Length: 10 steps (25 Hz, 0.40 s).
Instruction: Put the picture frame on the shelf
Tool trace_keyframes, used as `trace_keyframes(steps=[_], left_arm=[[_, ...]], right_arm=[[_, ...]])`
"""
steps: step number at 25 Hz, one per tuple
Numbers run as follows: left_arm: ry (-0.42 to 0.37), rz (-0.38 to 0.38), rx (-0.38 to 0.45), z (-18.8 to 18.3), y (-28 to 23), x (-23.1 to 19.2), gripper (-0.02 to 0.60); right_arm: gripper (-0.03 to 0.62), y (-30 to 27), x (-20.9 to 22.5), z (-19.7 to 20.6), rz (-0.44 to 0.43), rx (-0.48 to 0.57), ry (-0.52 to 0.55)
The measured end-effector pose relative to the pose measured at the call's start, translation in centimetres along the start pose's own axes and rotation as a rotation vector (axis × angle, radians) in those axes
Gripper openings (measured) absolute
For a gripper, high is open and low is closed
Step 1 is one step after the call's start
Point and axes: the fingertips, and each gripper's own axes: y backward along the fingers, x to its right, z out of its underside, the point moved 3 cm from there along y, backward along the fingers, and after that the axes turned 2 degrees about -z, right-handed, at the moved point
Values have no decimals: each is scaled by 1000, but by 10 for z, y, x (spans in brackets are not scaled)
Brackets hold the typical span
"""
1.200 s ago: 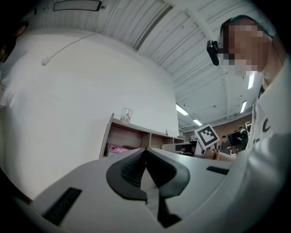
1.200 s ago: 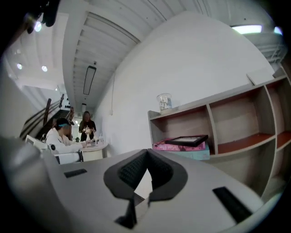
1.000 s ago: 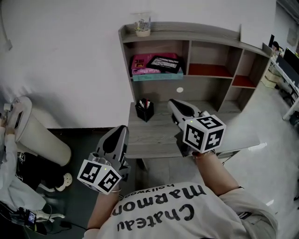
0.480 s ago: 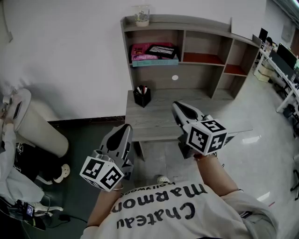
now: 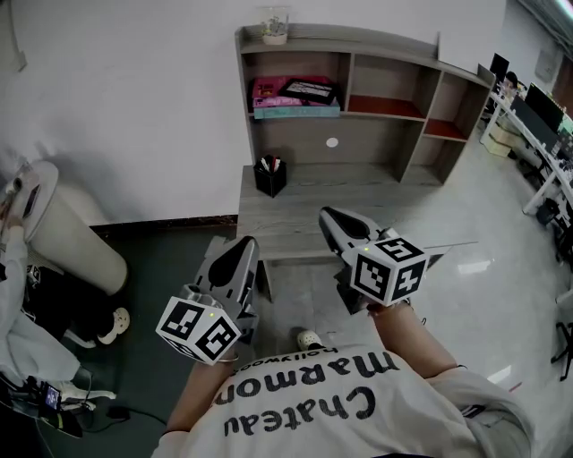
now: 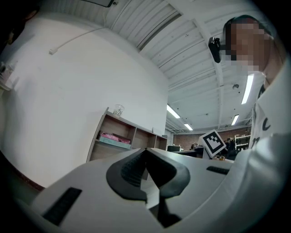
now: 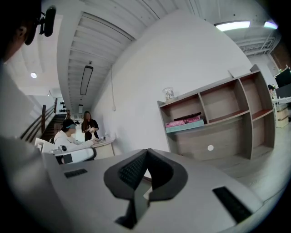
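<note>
White wall backs a grey desk (image 5: 295, 228) with a shelf unit (image 5: 385, 43) standing on its rear edge. The frame (image 5: 311, 89) lies tilted in the upper left compartment, propped on a pink box (image 5: 266, 89) that sits on a teal book (image 5: 295, 111). It looks set that way because the stack leaves little flat room, and leaning keeps its face toward the room. A pen pot (image 5: 269, 176) stands on the desk below, and a jar (image 5: 275, 26) rests on the unit's top. A pale bin (image 5: 63, 241) stands to the left on the floor.

The left gripper (image 5: 243, 247) and right gripper (image 5: 328, 216) both hang near the person's body, in front of the desk's near edge and well apart from the shelf. In the left gripper view the two dark pads (image 6: 132, 170) meet at their tips with nothing between them. The right gripper view shows the same: pads (image 7: 132, 172) closed tip to tip, holding nothing, pointed loosely toward the shelf unit (image 7: 213, 111).

With the frame already resting in the compartment and neither tool gripping it, the task appears finished. The low, closed posture reads as a neutral rest, well clear of the frame.
</note>
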Motion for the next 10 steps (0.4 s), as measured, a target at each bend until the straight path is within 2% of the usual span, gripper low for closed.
trace_keyframes(steps=[10], left_arm=[[18,5,-7,10,-1,-4,17]], right_arm=[[6,-3,-6,10,-31,-5,-47]])
